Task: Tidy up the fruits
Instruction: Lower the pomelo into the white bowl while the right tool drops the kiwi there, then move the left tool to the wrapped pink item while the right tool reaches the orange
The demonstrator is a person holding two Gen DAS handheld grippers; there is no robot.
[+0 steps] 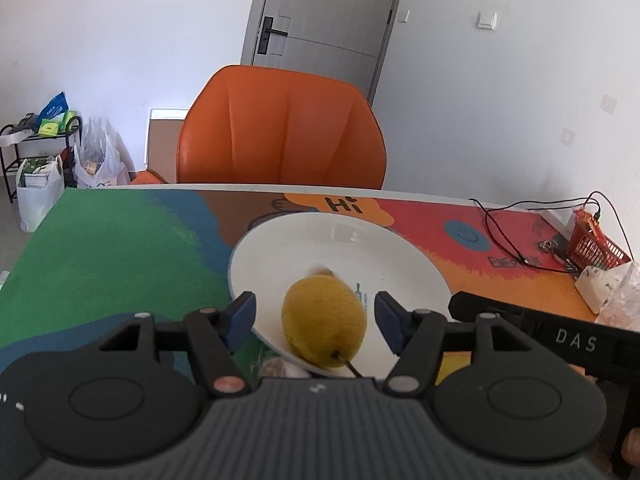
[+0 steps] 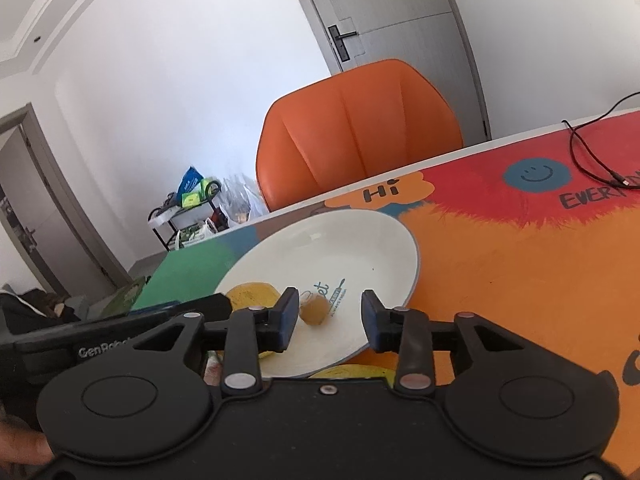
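Note:
A white plate (image 1: 280, 240) lies on the colourful table mat. A yellow pear-like fruit (image 1: 324, 320) with a dark stem rests on its near edge. My left gripper (image 1: 316, 318) is open, its blue pads either side of the fruit and apart from it. In the right wrist view the same plate (image 2: 360, 248) holds the yellow fruit (image 2: 252, 294) at the left and a small brown fruit (image 2: 314, 314). My right gripper (image 2: 330, 320) is open, with the small brown fruit just inside its left pad. Another yellow fruit (image 2: 352, 371) peeks out under the plate's near rim.
An orange chair (image 1: 280, 128) stands behind the table's far edge. A small red basket (image 1: 596, 244), a white power strip (image 1: 596, 286) and black cables (image 1: 504, 232) lie at the table's right. Bags and a rack (image 1: 44, 152) stand on the floor at the left.

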